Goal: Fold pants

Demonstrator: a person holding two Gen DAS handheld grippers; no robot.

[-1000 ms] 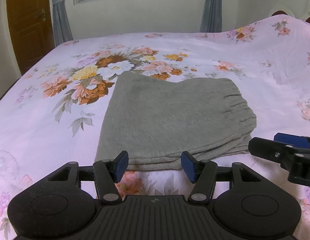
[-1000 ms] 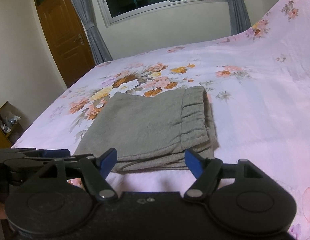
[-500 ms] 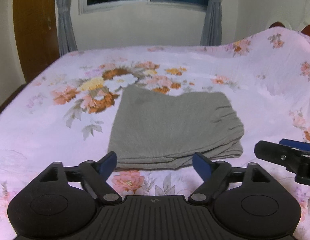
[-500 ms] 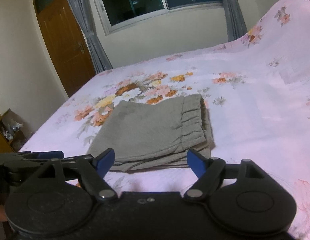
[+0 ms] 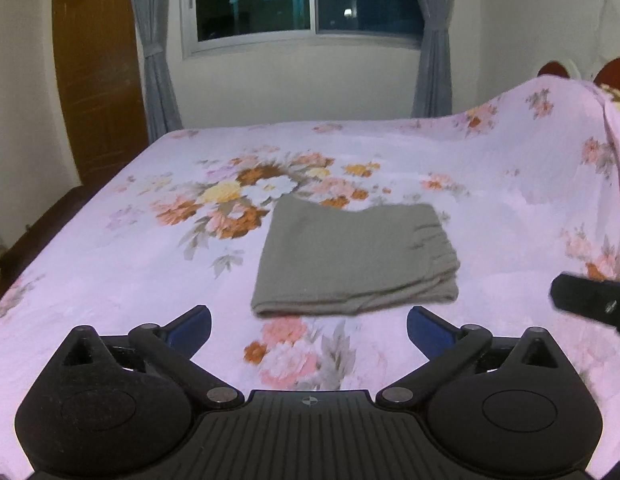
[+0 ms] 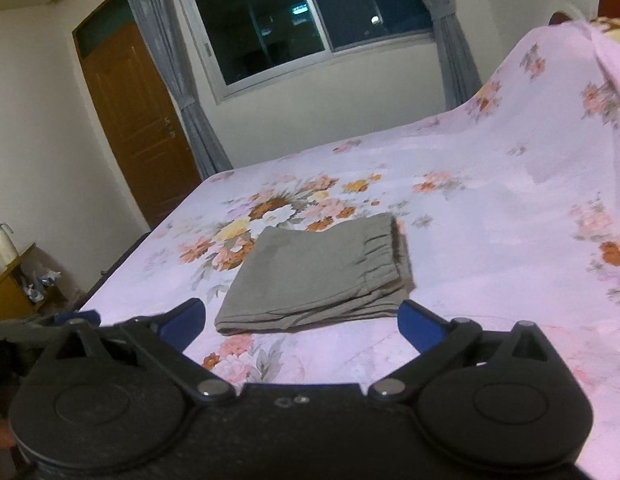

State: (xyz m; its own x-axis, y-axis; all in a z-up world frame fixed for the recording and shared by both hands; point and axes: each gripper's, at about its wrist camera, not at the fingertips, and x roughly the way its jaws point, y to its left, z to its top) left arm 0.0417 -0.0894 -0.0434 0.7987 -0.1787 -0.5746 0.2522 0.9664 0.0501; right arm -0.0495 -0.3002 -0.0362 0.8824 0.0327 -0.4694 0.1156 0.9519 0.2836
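Both tongs, left tongs (image 5: 308,326) and right tongs (image 6: 302,318), we see opening with nothing between them, near the folded grey pants (image 5: 352,262) lying flat on the floral bed (image 5: 110,280), long axis crosswise, waistband (image 6: 384,250) toward the right.

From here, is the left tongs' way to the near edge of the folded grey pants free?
Probably yes. The left tongs are opening with nothing between them, and only bare floral bedsheet lies between them and the folded grey pants. The right tongs stay off to the side.
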